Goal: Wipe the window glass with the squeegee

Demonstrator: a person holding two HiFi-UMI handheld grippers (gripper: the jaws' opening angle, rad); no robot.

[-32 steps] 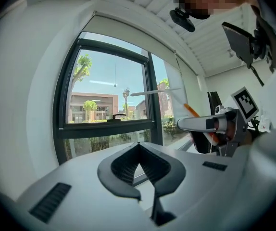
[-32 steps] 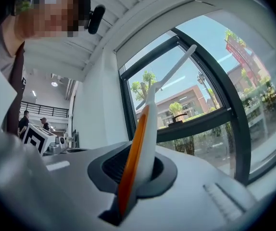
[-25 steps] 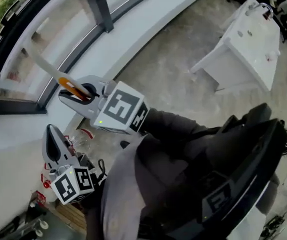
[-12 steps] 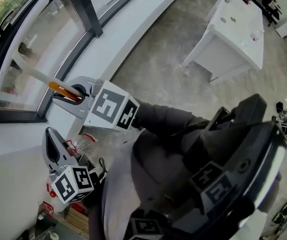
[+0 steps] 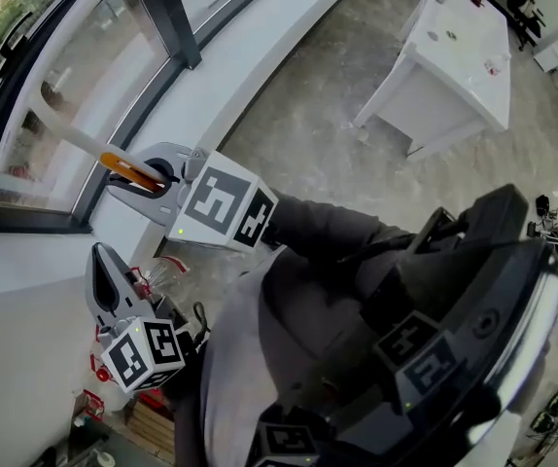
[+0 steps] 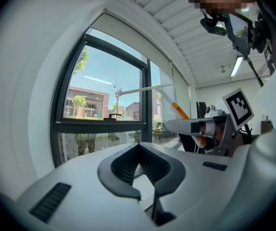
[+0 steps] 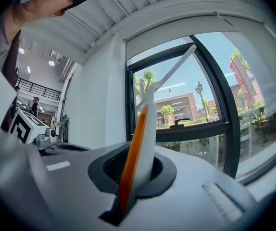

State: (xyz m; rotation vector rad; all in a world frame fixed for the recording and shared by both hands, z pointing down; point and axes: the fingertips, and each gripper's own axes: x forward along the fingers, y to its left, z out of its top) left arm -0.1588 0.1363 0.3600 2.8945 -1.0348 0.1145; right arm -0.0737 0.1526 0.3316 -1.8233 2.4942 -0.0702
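On the window glass point(image 5: 104, 66) the squeegee point(image 5: 73, 132) has slid slightly along the pane since a second ago, so a wiping stroke looks under way. The left gripper point(image 5: 102, 261) hangs below, fingers together and empty. The right gripper point(image 5: 153, 175) has its fingers clamped on the squeegee's orange-edged handle.
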